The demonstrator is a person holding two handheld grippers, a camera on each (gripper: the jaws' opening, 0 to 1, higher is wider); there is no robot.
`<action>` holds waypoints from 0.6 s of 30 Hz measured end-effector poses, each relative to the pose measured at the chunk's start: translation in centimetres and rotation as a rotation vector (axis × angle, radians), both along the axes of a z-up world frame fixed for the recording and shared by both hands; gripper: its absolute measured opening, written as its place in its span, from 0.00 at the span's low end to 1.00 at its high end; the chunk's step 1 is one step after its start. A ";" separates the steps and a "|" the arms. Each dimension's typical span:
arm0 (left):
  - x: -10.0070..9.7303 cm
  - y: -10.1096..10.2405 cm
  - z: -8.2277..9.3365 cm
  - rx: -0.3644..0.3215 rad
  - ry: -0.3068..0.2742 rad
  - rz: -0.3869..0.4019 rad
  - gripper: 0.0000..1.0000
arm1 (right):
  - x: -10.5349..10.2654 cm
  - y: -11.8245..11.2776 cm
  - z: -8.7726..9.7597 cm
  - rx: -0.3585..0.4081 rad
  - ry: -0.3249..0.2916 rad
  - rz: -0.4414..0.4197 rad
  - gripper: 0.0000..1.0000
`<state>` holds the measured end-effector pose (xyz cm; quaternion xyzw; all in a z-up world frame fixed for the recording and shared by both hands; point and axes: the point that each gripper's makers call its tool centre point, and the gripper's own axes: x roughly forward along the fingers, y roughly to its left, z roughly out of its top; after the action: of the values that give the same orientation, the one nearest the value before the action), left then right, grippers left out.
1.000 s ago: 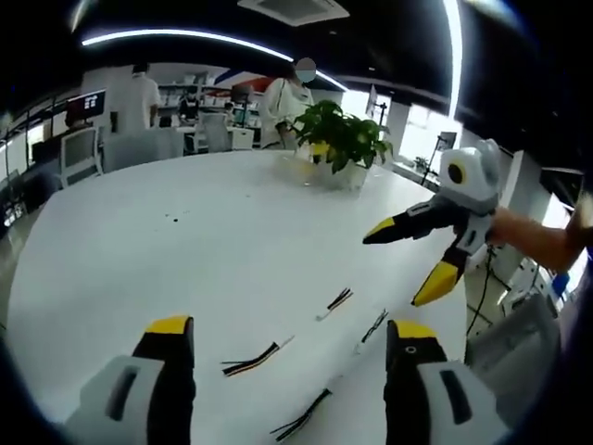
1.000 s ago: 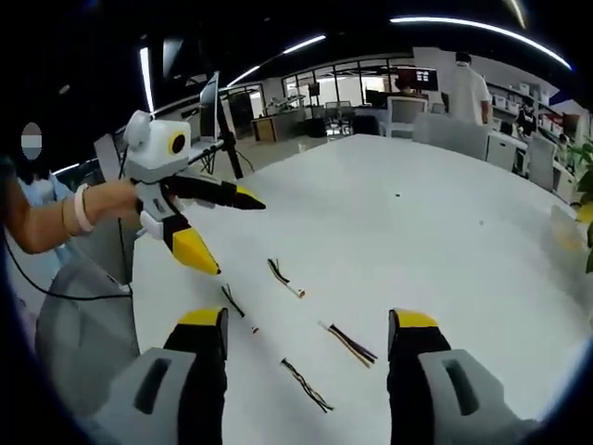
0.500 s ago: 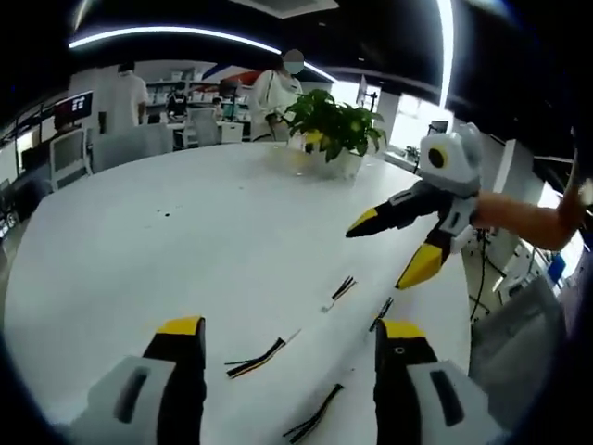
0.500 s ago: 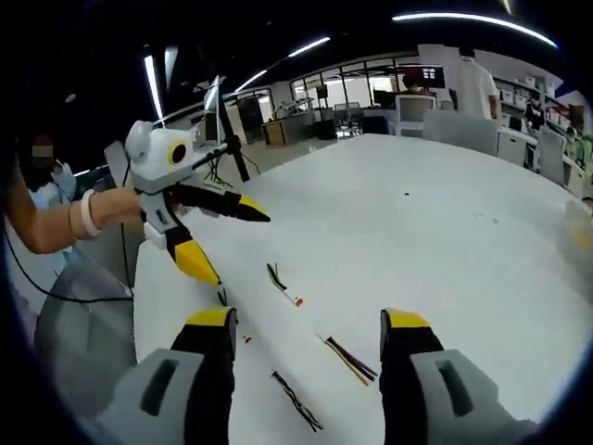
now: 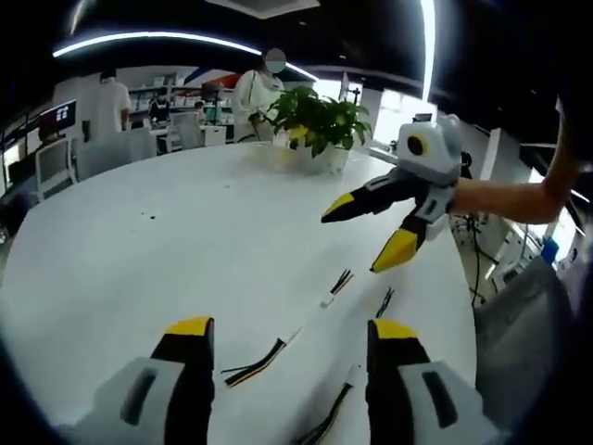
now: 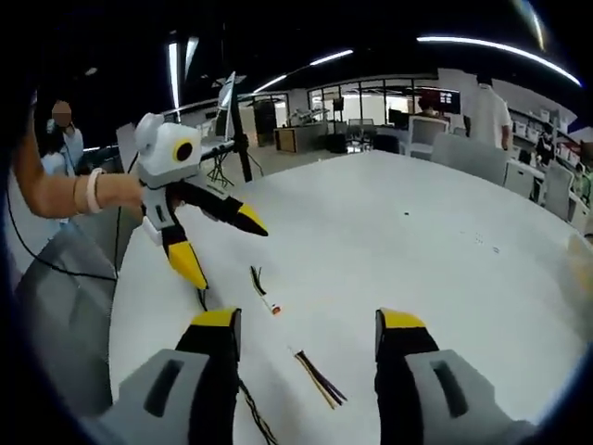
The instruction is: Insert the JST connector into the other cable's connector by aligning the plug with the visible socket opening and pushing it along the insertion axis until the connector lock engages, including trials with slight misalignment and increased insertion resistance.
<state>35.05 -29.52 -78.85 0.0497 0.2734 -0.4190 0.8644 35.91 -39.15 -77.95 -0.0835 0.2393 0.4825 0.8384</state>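
Left gripper view showed our left gripper (image 5: 283,348) wide and empty above the short cables (image 5: 255,360), ready to choose. We held the right gripper (image 6: 301,343) equally wide over another cable (image 6: 320,378) on the white table (image 6: 417,241).

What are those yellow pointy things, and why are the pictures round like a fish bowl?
They are the tips of two hand-held grabbers. A person holds one in each hand, and a small round-eyed camera rides on each. The left gripper sees its own tips at the bottom and the right gripper across from it, held by a hand. Both are open and hold nothing. On the white table lie short cables with little plugs, and a potted plant stands at the far side.
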 end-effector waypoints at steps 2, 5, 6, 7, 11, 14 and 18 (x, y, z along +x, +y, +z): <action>0.1 0.0 -0.1 -0.003 -0.003 -0.004 0.62 | 0.2 -0.1 -0.2 -0.001 -0.004 0.008 0.55; 0.4 -0.2 -0.4 -0.002 -0.009 -0.014 0.61 | 0.1 0.0 -0.7 -0.003 -0.006 0.047 0.54; 0.4 -0.2 -0.5 -0.001 -0.007 -0.018 0.61 | 0.1 0.0 -0.8 -0.003 -0.005 0.049 0.54; 0.4 -0.3 -0.7 -0.004 0.000 -0.023 0.61 | 0.1 -0.1 -1.0 -0.001 0.002 0.056 0.54; 0.4 -0.6 -1.3 -0.021 0.016 -0.047 0.56 | -0.3 0.0 -1.4 0.007 0.007 0.088 0.50; 0.2 -1.0 -1.7 -0.019 0.017 -0.080 0.54 | -0.7 0.1 -1.8 -0.002 0.006 0.116 0.48; 0.3 -1.1 -2.4 -0.014 0.036 -0.088 0.54 | -1.0 0.1 -2.2 -0.007 0.003 0.140 0.44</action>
<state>35.30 -30.59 -81.20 0.0483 0.2836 -0.4592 0.8405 34.94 -39.10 -80.19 -0.1023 0.2360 0.5392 0.8020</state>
